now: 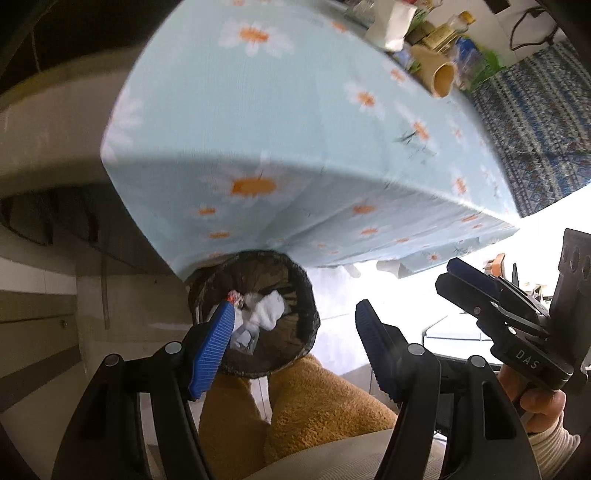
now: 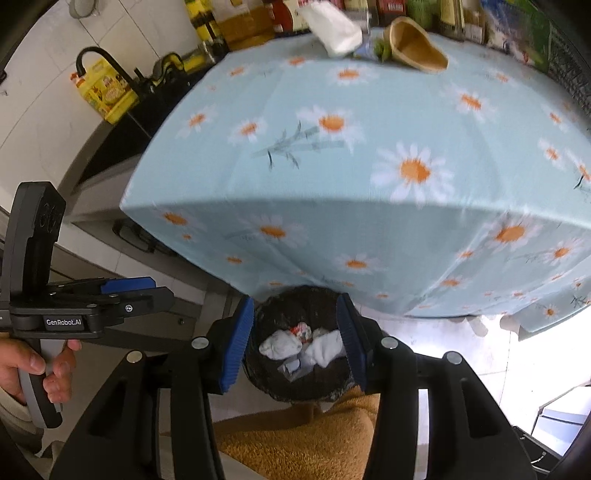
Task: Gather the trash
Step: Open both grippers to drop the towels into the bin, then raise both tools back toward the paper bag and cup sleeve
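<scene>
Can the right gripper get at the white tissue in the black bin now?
Probably yes. The right gripper is open above the bin, and nothing covers the white tissue lying on top inside.

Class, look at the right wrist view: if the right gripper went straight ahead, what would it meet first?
Probably the crumpled white trash inside the black bin, framed between the right gripper's open jaws; depth is uncertain.

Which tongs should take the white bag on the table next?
Probably right. The right tongs are open and empty over the bin, and in their view the white bag lies almost straight ahead. From the left tongs, also open, it sits off to the right.
</scene>
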Tool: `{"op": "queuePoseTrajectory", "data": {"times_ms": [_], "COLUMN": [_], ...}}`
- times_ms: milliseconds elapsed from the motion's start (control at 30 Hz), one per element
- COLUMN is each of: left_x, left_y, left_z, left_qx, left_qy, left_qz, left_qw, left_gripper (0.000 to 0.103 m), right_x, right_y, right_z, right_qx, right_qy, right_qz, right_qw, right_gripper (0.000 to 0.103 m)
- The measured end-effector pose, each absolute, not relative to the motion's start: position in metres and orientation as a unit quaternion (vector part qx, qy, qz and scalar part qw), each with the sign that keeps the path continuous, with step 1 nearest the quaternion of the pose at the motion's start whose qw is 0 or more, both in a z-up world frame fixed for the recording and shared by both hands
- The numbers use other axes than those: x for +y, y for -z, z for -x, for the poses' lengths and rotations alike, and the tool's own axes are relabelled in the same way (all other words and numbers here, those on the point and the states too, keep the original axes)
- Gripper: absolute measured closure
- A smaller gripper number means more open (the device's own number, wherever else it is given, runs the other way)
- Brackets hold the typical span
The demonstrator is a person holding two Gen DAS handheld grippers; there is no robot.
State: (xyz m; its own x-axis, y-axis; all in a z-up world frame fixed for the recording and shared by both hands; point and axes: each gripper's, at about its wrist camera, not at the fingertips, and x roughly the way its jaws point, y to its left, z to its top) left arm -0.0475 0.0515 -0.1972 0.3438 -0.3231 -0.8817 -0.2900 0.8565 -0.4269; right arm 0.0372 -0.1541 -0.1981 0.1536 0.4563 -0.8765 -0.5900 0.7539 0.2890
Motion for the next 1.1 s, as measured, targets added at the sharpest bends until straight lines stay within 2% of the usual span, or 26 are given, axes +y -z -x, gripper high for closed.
{"op": "queuePoseTrajectory", "data": {"times_ms": [333, 500, 567, 700, 1100], "left_x": [0.055, 0.056, 0.057, 0.059, 0.061], "left_y": [0.151, 0.134, 0.127, 0.117, 0.086], "left_z": [0.044, 0.038, 0.034, 0.028, -0.023], "left_qx": [0.53, 0.513, 0.506, 0.492, 0.466], "left_qy": [0.034, 0.047, 0.052, 0.053, 0.025], "left_qz": [0.245, 0.241, 0.239, 0.239, 0.241], "left_qw": [0.811, 0.822, 0.827, 0.835, 0.851], "left_gripper": [0.037, 0.037, 0.037, 0.037, 0.037], "right_x": [-0.155, -0.159, -0.16, -0.162, -0.17], "right_y": [0.16, 0.144, 0.138, 0.126, 0.099], "right_z": [-0.038, -0.037, -0.038, -0.044, -0.118], "right_qx": [0.512, 0.495, 0.49, 0.48, 0.449], "right_qy": [-0.333, -0.319, -0.315, -0.311, -0.323], "right_qz": [0.051, 0.048, 0.044, 0.042, 0.046], "right_qw": [0.79, 0.806, 0.812, 0.819, 0.832], "right_gripper": [0.046, 0.046, 0.04, 0.04, 0.035]}}
